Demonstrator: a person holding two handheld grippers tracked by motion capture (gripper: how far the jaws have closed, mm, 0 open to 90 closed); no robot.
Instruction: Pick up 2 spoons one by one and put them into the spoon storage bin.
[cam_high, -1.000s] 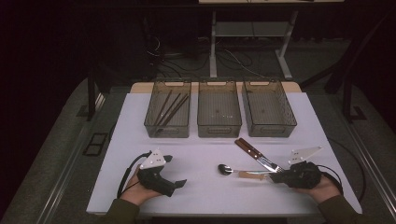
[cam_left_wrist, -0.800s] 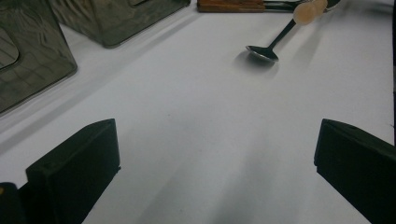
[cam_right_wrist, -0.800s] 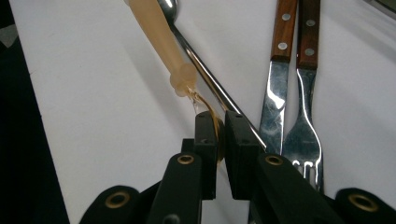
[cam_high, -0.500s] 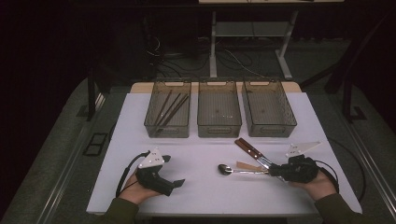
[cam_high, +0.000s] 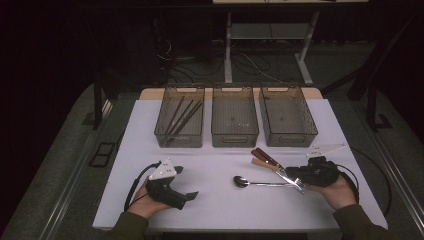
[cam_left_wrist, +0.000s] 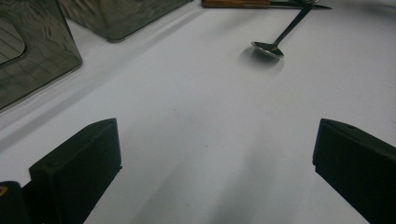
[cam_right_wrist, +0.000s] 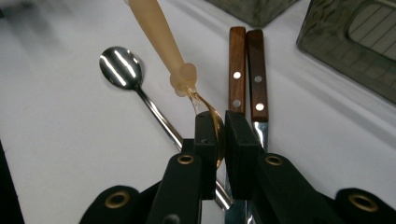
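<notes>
My right gripper (cam_right_wrist: 220, 130) is shut on the bowl of a gold spoon with a cream handle (cam_right_wrist: 156, 32), which slants up and away from the jaws. In the high view the right gripper (cam_high: 296, 176) sits at the right of the white table, over the blades of two wooden-handled knives (cam_high: 265, 156). A silver spoon (cam_high: 250, 182) lies just left of it, bowl to the left. My left gripper (cam_high: 186, 182) rests open on the table at the front left, nothing between its jaws; the silver spoon (cam_left_wrist: 271, 46) lies well ahead of them.
Three clear grey bins stand in a row at the back: the left bin (cam_high: 180, 137) holds several dark sticks, while the middle bin (cam_high: 235, 135) and right bin (cam_high: 289, 135) look bare. White tabletop (cam_high: 220, 165) lies between the hands. Table edges drop to dark floor.
The right gripper has raised the cream-handled spoon off the table; its handle has swung from lying beside the silver spoon to pointing toward the bins. The left hand has stayed put.
</notes>
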